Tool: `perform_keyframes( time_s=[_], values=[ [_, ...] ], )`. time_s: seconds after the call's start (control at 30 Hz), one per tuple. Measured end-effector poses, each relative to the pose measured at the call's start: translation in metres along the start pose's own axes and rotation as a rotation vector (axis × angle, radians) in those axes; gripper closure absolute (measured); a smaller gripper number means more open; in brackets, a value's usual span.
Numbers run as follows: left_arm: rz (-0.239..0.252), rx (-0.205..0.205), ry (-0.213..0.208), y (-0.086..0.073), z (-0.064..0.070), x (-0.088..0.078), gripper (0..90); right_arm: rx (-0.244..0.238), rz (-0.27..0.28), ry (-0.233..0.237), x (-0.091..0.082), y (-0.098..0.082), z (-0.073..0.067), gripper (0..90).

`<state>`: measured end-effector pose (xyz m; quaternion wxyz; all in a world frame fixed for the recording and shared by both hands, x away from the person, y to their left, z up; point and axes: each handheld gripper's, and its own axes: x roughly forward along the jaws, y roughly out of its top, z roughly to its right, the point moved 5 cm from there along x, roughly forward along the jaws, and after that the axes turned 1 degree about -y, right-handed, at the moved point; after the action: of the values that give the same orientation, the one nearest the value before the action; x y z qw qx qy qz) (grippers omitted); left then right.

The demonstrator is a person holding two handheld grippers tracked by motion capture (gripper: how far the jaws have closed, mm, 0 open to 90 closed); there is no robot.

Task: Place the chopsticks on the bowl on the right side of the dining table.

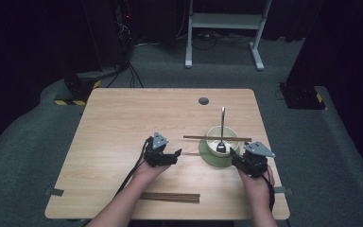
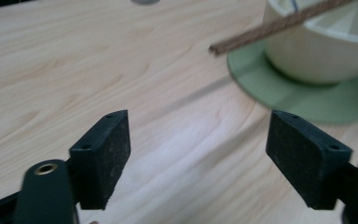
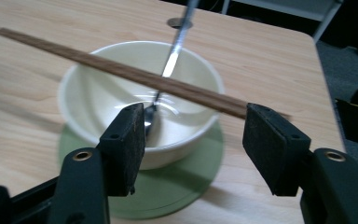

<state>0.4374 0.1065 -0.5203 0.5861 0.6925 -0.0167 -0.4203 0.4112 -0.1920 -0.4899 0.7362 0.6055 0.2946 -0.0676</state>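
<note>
Two grippers, both with jaws spread and holding nothing. Right gripper (image 1: 240, 160) sits at the near right edge of the green saucer (image 1: 211, 161), just short of the cream bowl (image 1: 222, 140); in the right gripper view (image 3: 193, 144) the bowl (image 3: 88, 98) fills the space ahead of its pads. Left gripper (image 1: 172, 157) rests on the wooden table (image 1: 123, 123) left of the saucer, jaws pointing right toward it; in the left gripper view (image 2: 198, 158) the saucer (image 2: 279, 88) and bowl (image 2: 321, 51) lie ahead and to the right, apart from the pads.

One chopstick (image 1: 217, 138) lies flat across the bowl rim, long axis running left to right across the table, both ends overhanging. From the right gripper view the chopstick (image 3: 135, 77) runs crosswise to the jaws, its right end passing just behind the right pad, not between them. Its left end (image 2: 261, 30) shows in the left gripper view, raised above the table, well ahead.

Metal spoon (image 1: 222, 127) stands in the bowl, handle leaning toward the far side. More chopsticks (image 1: 170, 197) lie near the front table edge, between the forearms.

Judgement: right gripper is nearer the chopstick; the grab likely needs a lift and slight forward reach to bracket the stick at its right end.
</note>
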Motion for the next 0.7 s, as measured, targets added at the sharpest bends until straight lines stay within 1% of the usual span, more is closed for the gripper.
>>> perform_keyframes(
  time_s=[0.03, 0.07, 0.1, 0.13, 0.17, 0.2, 0.23, 0.27, 0.3, 0.33, 0.37, 0.4, 0.43, 0.47, 0.5, 0.53, 0.57, 0.6, 0.63, 0.67, 0.7],
  values=[
    [-0.025, 0.007, 0.003, -0.009, -0.011, -0.010, 16.9, -0.006, -0.001, 0.004, -0.001, -0.001, -0.005, 36.8],
    [-0.036, -0.002, 0.003, -0.016, -0.020, -0.019, 15.6, -0.014, 0.001, 0.010, -0.002, -0.002, -0.012, 36.6],
    [-0.038, -0.011, 0.004, -0.021, -0.026, -0.024, 15.2, -0.021, 0.003, 0.023, -0.004, -0.003, -0.022, 36.2],
    [-0.040, -0.020, 0.009, -0.027, -0.034, -0.032, 15.1, -0.027, 0.004, 0.031, -0.004, -0.004, -0.027, 36.0],
    [-0.040, -0.020, 0.009, -0.027, -0.034, -0.032, 15.2, -0.033, 0.006, 0.045, -0.005, -0.005, -0.035, 36.0],
    [-0.051, -0.032, 0.017, -0.042, -0.051, -0.049, 15.2, -0.042, 0.002, 0.064, -0.005, -0.006, -0.044, 36.0],
    [-0.056, -0.035, 0.023, -0.049, -0.058, -0.057, 15.2, -0.045, -0.004, 0.081, -0.005, -0.006, -0.051, 36.0],
    [-0.056, -0.035, 0.023, -0.049, -0.058, -0.057, 15.2, -0.045, -0.004, 0.081, -0.005, -0.006, -0.051, 36.0],
    [-0.079, -0.043, 0.034, -0.064, -0.073, -0.071, 15.2, -0.056, -0.016, 0.117, -0.004, -0.008, -0.066, 36.0],
    [-0.089, -0.045, 0.042, -0.068, -0.079, -0.077, 15.1, -0.063, -0.023, 0.129, -0.004, -0.009, -0.073, 36.0],
    [-0.089, -0.045, 0.042, -0.068, -0.079, -0.077, 15.2, -0.070, -0.025, 0.141, -0.004, -0.010, -0.079, 36.0],
    [-0.108, -0.051, 0.061, -0.081, -0.096, -0.093, 15.2, -0.069, -0.034, 0.163, -0.003, -0.013, -0.086, 36.1],
    [-0.116, -0.049, 0.072, -0.087, -0.102, -0.100, 15.2, -0.072, -0.042, 0.173, -0.002, -0.015, -0.092, 36.1],
    [-0.119, -0.061, 0.086, -0.093, -0.108, -0.106, 15.2, -0.078, -0.047, 0.180, -0.002, -0.017, -0.096, 36.1],
    [-0.119, -0.061, 0.086, -0.093, -0.108, -0.106, 15.2, -0.078, -0.047, 0.180, -0.002, -0.017, -0.096, 36.1],
    [-0.123, -0.072, 0.093, -0.099, -0.113, -0.111, 15.3, -0.086, -0.061, 0.194, -0.001, -0.022, -0.103, 36.2],
    [-0.128, -0.074, 0.102, -0.103, -0.117, -0.115, 15.3, -0.086, -0.061, 0.194, -0.001, -0.022, -0.103, 36.2],
    [-0.131, -0.085, 0.110, -0.109, -0.120, -0.119, 15.3, -0.092, -0.077, 0.204, 0.000, -0.027, -0.107, 36.6],
    [-0.142, -0.097, 0.126, -0.121, -0.126, -0.125, 15.3, -0.097, -0.089, 0.206, 0.002, -0.031, -0.108, 37.0],
    [-0.142, -0.097, 0.126, -0.121, -0.126, -0.125, 15.3, -0.097, -0.089, 0.206, 0.002, -0.031, -0.108, 37.0],
    [-0.156, -0.125, 0.141, -0.130, -0.130, -0.128, 15.4, -0.088, -0.124, 0.206, 0.007, -0.039, -0.105, 37.0]
  ],
)
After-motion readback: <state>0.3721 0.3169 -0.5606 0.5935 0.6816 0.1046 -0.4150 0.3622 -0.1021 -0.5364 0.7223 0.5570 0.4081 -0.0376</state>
